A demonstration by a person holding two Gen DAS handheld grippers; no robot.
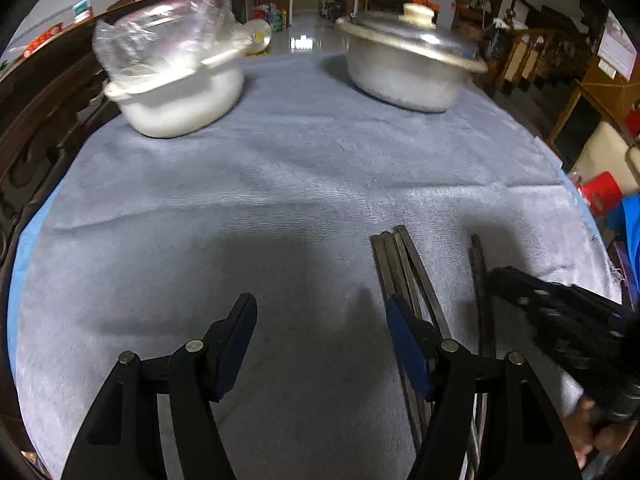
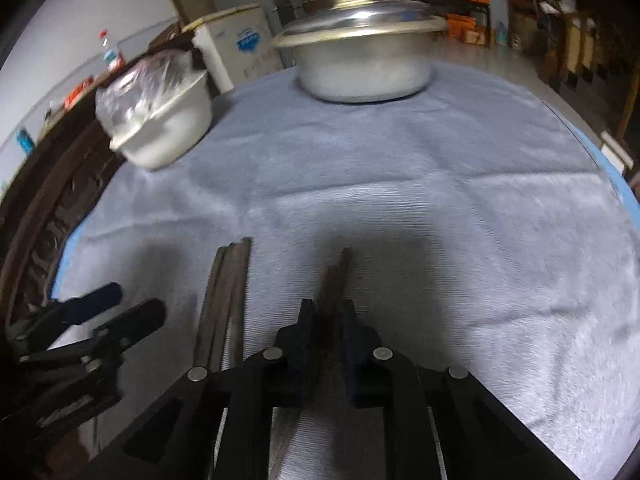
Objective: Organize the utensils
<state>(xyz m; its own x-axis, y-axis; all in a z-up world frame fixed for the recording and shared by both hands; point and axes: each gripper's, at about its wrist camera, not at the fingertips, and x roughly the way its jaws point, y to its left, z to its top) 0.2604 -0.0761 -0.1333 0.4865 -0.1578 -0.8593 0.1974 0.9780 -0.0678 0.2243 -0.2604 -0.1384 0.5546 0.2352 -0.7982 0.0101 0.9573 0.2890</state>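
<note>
A bundle of dark chopsticks (image 1: 400,264) lies on the blue-grey towel (image 1: 280,168), pointing away from me. My left gripper (image 1: 320,304) is open just left of it, with only bare cloth between its fingers; its right finger overlaps the bundle. Further right lie more dark chopsticks (image 1: 478,264), where my right gripper (image 1: 504,278) reaches in. In the right wrist view my right gripper (image 2: 328,308) is shut on those chopsticks (image 2: 336,276), whose ends stick out past the pads. The bundle (image 2: 228,280) and the open left gripper (image 2: 128,306) show to the left.
A white bowl under a clear plastic bag (image 1: 180,96) stands far left on the towel. A lidded metal pot (image 1: 408,68) stands far right. Carved dark wood (image 1: 36,128) runs along the left edge. A person's hand (image 1: 592,428) holds the right gripper.
</note>
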